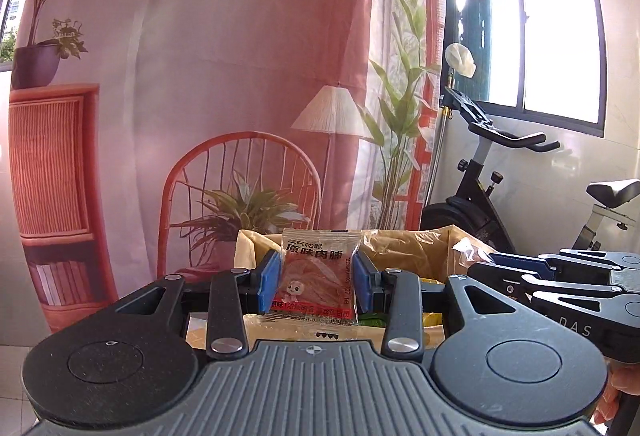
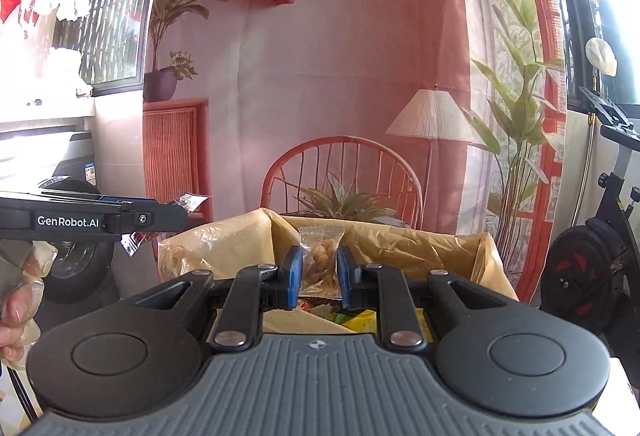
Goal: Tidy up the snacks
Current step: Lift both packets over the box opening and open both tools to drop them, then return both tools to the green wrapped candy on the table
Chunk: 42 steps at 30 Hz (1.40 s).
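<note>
My left gripper (image 1: 316,278) is shut on a clear and red jerky snack packet (image 1: 314,276) with Chinese print, held upright above an open cardboard box (image 1: 424,248) lined with yellowish plastic. My right gripper (image 2: 319,278) is shut on a small clear packet of brown snack pieces (image 2: 320,264), held over the same box (image 2: 420,248). The right gripper also shows at the right edge of the left wrist view (image 1: 488,262), with its clear packet (image 1: 470,256) at the tips. The left gripper shows at the left of the right wrist view (image 2: 176,212).
Several colourful snack packets (image 2: 352,318) lie in the box. A printed pink backdrop (image 1: 248,76) hangs just behind it. An exercise bike (image 1: 492,188) stands at the right under a window. A washing machine (image 2: 68,204) stands at the left.
</note>
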Motion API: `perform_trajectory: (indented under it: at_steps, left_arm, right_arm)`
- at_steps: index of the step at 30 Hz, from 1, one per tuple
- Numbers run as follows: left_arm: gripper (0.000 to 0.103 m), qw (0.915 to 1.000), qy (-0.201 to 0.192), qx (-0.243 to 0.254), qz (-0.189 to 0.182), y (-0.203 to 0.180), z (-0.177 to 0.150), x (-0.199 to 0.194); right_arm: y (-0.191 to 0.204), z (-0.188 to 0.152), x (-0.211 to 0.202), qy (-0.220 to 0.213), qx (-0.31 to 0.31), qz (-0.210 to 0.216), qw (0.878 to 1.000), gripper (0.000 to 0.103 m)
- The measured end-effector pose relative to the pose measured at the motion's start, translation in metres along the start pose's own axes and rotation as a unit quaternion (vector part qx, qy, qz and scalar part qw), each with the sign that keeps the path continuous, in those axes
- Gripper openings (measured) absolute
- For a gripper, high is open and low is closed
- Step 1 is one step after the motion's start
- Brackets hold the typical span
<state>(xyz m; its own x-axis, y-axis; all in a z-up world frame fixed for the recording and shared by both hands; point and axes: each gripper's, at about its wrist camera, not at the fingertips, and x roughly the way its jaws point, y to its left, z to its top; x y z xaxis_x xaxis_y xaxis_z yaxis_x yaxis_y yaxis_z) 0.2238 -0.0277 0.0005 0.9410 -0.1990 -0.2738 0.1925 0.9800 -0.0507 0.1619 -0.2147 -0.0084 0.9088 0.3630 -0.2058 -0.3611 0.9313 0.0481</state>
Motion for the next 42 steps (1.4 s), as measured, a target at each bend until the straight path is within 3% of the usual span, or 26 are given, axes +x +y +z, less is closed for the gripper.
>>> perform_trajectory:
  at_steps: [8, 18, 21, 22, 25, 29, 32, 38, 42]
  left_arm:
    - [0.042, 0.9994, 0.032, 0.014, -0.005, -0.007, 0.011, 0.044]
    - [0.042, 0.997, 0.074, 0.01, -0.022, -0.006, 0.001, 0.068]
    - [0.044, 0.9957, 0.085, 0.004, -0.036, -0.003, 0.0, 0.073]
    - [0.049, 0.9953, 0.087, 0.002, -0.041, -0.003, -0.001, 0.073]
    - [0.062, 0.9958, 0.084, -0.002, -0.036, 0.0, -0.004, 0.07]
    - [0.062, 0.9946, 0.097, -0.018, -0.032, 0.01, -0.005, 0.065]
    - [0.062, 0.9931, 0.099, -0.04, -0.049, 0.023, -0.006, 0.049]
    - [0.061, 0.9923, 0.102, -0.003, -0.07, 0.049, -0.02, 0.008]
    - [0.061, 0.9896, 0.133, -0.006, -0.054, 0.068, -0.029, -0.008]
  right_arm:
    - [-0.019, 0.008, 0.034, 0.058, -0.001, -0.031, 0.998, 0.02]
    - [-0.035, -0.005, 0.05, 0.095, 0.021, -0.057, 0.994, 0.02]
    - [-0.038, -0.006, 0.05, 0.099, 0.031, -0.06, 0.993, 0.021]
    - [-0.04, -0.007, 0.051, 0.101, 0.034, -0.061, 0.992, 0.021]
    - [-0.043, -0.008, 0.051, 0.107, 0.041, -0.064, 0.991, 0.025]
    - [-0.045, -0.009, 0.042, 0.097, 0.056, -0.068, 0.991, 0.039]
    - [-0.042, -0.009, 0.029, 0.089, 0.064, -0.058, 0.992, 0.039]
    - [-0.03, -0.013, -0.006, 0.06, 0.086, -0.028, 0.994, 0.042]
    - [-0.02, -0.023, -0.024, 0.048, 0.117, -0.023, 0.992, 0.045]
